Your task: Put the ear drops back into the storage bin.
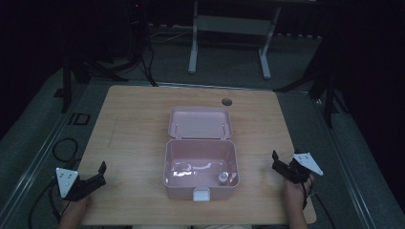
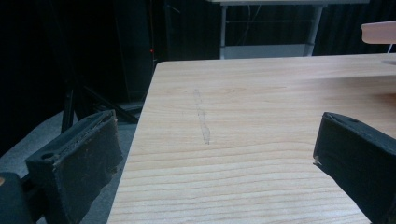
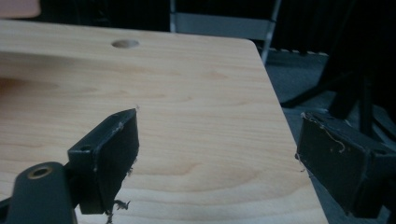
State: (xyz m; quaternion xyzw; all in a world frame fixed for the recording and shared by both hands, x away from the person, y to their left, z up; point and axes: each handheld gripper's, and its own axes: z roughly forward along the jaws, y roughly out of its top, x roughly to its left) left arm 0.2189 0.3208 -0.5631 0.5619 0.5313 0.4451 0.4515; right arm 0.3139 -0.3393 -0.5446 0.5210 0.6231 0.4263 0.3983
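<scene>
Overhead, the pink box (image 1: 200, 168) sits open at the middle of the table (image 1: 129, 124), lid (image 1: 200, 122) laid back, a small bottle (image 1: 222, 178) standing in its near right corner. Both the left gripper (image 1: 98, 174) and right gripper (image 1: 279, 162) rest well apart from it at the near corners. Left gripper view: jaws spread wide over bare wood, holding nothing. Right gripper view: jaws likewise apart and empty, near a hole (image 3: 125, 44) in the tabletop. Work seems not yet begun; next, probably, a reach inward toward the box.

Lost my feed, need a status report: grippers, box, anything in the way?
Left gripper and right gripper open, empty, flanking the pink box. Lid open; small bottle inside. Nothing between.
</scene>
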